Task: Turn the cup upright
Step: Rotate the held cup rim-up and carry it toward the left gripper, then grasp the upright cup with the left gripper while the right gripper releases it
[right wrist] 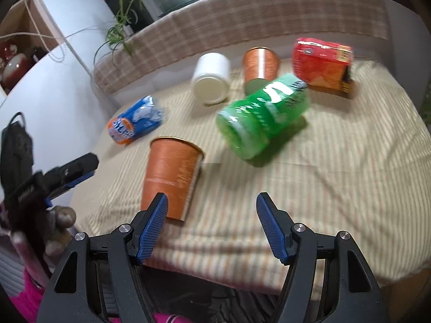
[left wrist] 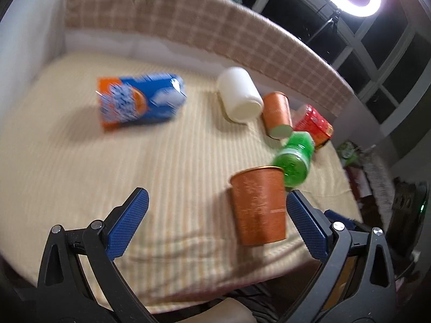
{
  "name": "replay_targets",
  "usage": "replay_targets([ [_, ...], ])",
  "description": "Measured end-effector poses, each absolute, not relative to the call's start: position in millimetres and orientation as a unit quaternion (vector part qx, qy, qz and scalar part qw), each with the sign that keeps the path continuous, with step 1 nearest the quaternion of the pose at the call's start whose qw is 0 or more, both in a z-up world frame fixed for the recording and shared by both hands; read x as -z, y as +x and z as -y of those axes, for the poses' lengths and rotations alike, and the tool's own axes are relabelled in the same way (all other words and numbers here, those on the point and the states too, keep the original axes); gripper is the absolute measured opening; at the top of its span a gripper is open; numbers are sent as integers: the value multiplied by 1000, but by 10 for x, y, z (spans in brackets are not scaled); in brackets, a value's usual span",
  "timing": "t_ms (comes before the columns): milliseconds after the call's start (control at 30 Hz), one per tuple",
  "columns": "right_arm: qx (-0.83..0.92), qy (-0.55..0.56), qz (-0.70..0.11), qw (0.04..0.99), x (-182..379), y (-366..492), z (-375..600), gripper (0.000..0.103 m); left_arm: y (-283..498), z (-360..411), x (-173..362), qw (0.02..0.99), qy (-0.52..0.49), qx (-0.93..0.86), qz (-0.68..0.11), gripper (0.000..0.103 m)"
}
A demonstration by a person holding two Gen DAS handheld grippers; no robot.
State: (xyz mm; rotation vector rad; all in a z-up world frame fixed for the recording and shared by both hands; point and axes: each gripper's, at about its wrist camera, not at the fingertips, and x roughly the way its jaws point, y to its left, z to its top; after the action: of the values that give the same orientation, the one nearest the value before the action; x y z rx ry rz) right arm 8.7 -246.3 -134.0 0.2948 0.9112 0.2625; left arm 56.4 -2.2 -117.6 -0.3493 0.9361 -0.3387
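An orange paper cup (left wrist: 258,206) (right wrist: 172,175) stands near the front edge of the striped cloth, wide rim up. A second orange cup (left wrist: 277,114) (right wrist: 260,66) lies on its side farther back, base toward me. My left gripper (left wrist: 215,215) is open and empty, its right finger (left wrist: 307,228) just beside the near cup. It also shows at the left of the right wrist view (right wrist: 75,172). My right gripper (right wrist: 211,223) is open and empty, its left finger (right wrist: 153,226) in front of the near cup's base.
A green bottle (left wrist: 295,158) (right wrist: 264,121) lies on its side behind the near cup. A white cup (left wrist: 239,94) (right wrist: 211,78), a blue-orange packet (left wrist: 140,102) (right wrist: 134,123) and a red packet (left wrist: 313,123) (right wrist: 322,63) lie around. A checked ledge (left wrist: 215,27) borders the back.
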Motion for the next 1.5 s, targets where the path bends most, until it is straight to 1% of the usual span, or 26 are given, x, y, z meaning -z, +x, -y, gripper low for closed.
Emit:
replay_targets([
  [167, -107, 162, -437, 878, 1386, 7, 2637, 68, 780, 186, 1309, 828, -198, 201, -485, 103],
  [333, -96, 175, -442, 875, 1452, -18, 2726, 68, 947, 335, 1379, 811, -198, 217, -505, 103],
  [600, -92, 187, -444, 871, 1519, -32, 2783, 68, 1104, 497, 1533, 793, -195, 223, -532, 87],
  [867, -88, 186, -444, 872, 1530, -28, 2798, 68, 1155, 586, 1590, 786, -194, 228, -541, 86],
  [967, -86, 188, -446, 871, 1545, -34, 2815, 68, 1165, 601, 1611, 784, -192, 229, -544, 80],
  [1000, -85, 188, -447, 871, 1551, -37, 2819, 68, 1161, 596, 1612, 783, -192, 229, -545, 75],
  [1067, -84, 190, -447, 870, 1560, -39, 2828, 68, 1159, 593, 1613, 782, -194, 231, -546, 71],
  [1133, -83, 192, -447, 870, 1562, -42, 2833, 68, 1146, 604, 1600, 784, -191, 232, -543, 70],
  [1500, -85, 183, -444, 873, 1517, -26, 2773, 68, 981, 617, 1410, 823, -146, 219, -503, 69],
])
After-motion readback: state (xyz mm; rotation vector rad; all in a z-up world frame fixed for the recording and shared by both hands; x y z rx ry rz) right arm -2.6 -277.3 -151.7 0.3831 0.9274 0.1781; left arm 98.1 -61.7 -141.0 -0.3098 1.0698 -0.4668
